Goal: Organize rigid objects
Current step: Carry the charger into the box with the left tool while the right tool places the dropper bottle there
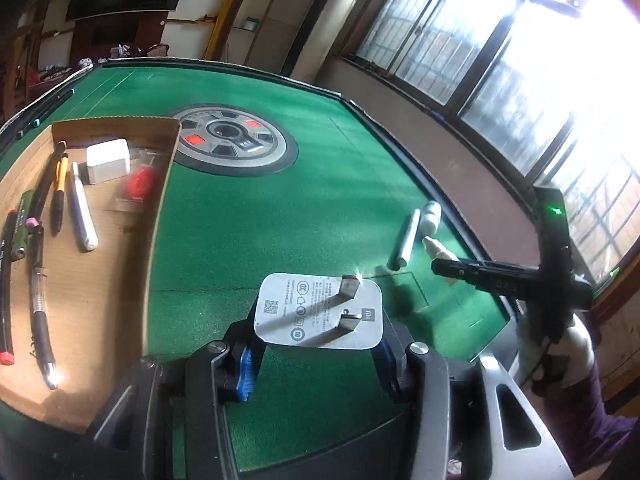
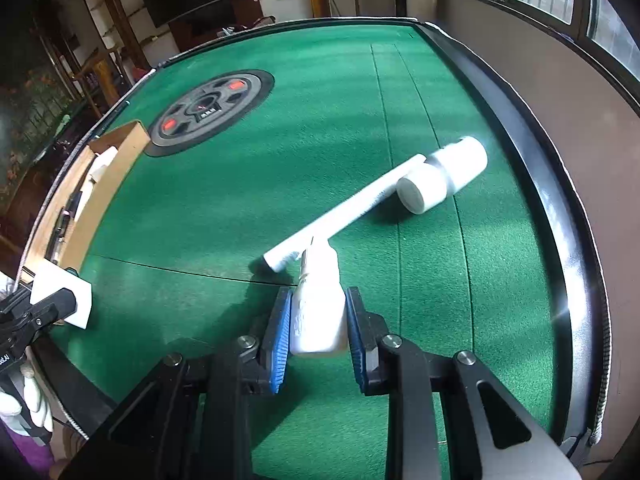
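Note:
My left gripper (image 1: 316, 344) is shut on a white charger plug (image 1: 320, 312), prongs facing the camera, held above the green felt just right of the cardboard tray (image 1: 100, 280). The tray holds several pens (image 1: 60, 188), a white marker (image 1: 82, 212), a white box (image 1: 108, 160) and a red item in a clear packet (image 1: 140, 184). My right gripper (image 2: 318, 320) is shut on a small white dropper bottle (image 2: 318, 312), nozzle pointing away. Just beyond it lie a white tube (image 2: 340, 216) and a white pill bottle (image 2: 444, 176) on the felt. The left gripper (image 2: 60, 300) shows at the left edge of the right wrist view.
The green table has a round control disc (image 1: 232, 140) in its middle and a raised black rim (image 2: 540, 200) along the right side. A wall with windows (image 1: 500, 60) runs close behind that rim. A gloved hand (image 2: 32, 396) is at the lower left.

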Demonstrator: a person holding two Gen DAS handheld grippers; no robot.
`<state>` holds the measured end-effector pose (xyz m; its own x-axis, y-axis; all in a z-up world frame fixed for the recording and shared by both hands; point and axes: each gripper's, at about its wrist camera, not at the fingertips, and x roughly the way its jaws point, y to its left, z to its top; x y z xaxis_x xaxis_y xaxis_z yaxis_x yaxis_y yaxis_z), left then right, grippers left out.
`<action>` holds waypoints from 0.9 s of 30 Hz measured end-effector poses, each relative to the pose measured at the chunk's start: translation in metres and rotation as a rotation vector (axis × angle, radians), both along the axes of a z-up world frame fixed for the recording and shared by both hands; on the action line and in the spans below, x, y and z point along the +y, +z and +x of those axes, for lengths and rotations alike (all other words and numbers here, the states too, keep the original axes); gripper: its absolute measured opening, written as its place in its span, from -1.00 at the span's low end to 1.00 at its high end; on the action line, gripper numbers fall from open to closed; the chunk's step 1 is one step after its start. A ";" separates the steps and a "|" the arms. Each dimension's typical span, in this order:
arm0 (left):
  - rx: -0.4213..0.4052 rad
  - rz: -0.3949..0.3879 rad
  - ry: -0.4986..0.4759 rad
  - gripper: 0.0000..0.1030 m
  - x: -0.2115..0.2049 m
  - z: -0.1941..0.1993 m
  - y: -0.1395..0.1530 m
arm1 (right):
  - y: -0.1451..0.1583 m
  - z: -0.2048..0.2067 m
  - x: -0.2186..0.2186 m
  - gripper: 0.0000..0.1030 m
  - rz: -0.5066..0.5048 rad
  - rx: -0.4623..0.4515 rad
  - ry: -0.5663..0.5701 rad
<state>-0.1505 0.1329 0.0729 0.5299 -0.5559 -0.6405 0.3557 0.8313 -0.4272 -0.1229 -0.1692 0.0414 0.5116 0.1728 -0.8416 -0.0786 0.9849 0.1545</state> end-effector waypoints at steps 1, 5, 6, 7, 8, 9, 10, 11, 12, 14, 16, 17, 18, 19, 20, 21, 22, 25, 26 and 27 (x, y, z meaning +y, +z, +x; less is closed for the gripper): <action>-0.005 -0.017 0.011 -0.04 0.008 -0.003 0.006 | 0.006 0.000 0.006 -0.51 0.015 -0.009 0.016; -0.015 -0.037 0.057 -0.04 0.039 -0.010 0.021 | 0.023 0.004 0.039 -0.51 0.086 -0.030 0.107; -0.018 -0.035 0.071 -0.04 0.047 -0.011 0.023 | 0.026 0.007 0.049 -0.51 0.105 -0.028 0.132; -0.020 -0.029 0.089 -0.04 0.055 -0.012 0.025 | 0.029 0.010 0.061 -0.51 0.123 -0.026 0.162; -0.020 -0.021 0.109 -0.04 0.061 -0.011 0.025 | 0.032 0.013 0.072 -0.51 0.138 -0.027 0.188; -0.016 -0.011 0.133 -0.04 0.069 -0.010 0.024 | 0.034 0.015 0.085 -0.51 0.144 -0.029 0.213; -0.006 -0.004 0.157 -0.04 0.077 -0.008 0.022 | 0.036 0.017 0.097 -0.51 0.146 -0.031 0.238; 0.008 -0.002 0.180 -0.04 0.083 -0.005 0.018 | 0.038 0.019 0.111 -0.51 0.150 -0.031 0.264; 0.028 -0.001 0.197 -0.04 0.090 -0.003 0.013 | 0.040 0.021 0.123 -0.51 0.159 -0.030 0.291; 0.067 0.004 0.227 -0.04 0.100 0.002 0.003 | 0.041 0.022 0.150 -0.51 0.166 -0.023 0.339; 0.100 0.009 0.242 -0.04 0.105 0.005 -0.008 | 0.040 0.022 0.174 -0.51 0.165 -0.015 0.380; 0.118 0.007 0.245 -0.04 0.108 0.006 -0.013 | 0.039 0.023 0.184 -0.51 0.165 -0.010 0.396; 0.134 0.007 0.247 -0.04 0.111 0.007 -0.019 | 0.038 0.024 0.194 -0.51 0.166 -0.002 0.409; 0.152 0.016 0.248 -0.04 0.112 0.009 -0.023 | 0.036 0.025 0.203 -0.51 0.167 0.005 0.422; 0.171 0.024 0.251 -0.04 0.113 0.012 -0.027 | 0.034 0.027 0.210 -0.51 0.165 0.010 0.430; 0.191 0.027 0.249 -0.04 0.113 0.015 -0.031 | 0.033 0.029 0.218 -0.51 0.163 0.013 0.437; 0.206 0.039 0.238 -0.04 0.113 0.019 -0.035 | 0.033 0.031 0.225 -0.51 0.159 0.016 0.442; 0.248 0.043 0.227 -0.03 0.112 0.030 -0.041 | 0.029 0.040 0.242 -0.51 0.145 0.025 0.446; 0.262 0.028 0.225 0.00 0.113 0.035 -0.043 | 0.028 0.044 0.245 -0.51 0.142 0.031 0.446; 0.272 0.018 0.226 0.00 0.114 0.039 -0.045 | 0.026 0.047 0.249 -0.51 0.138 0.037 0.444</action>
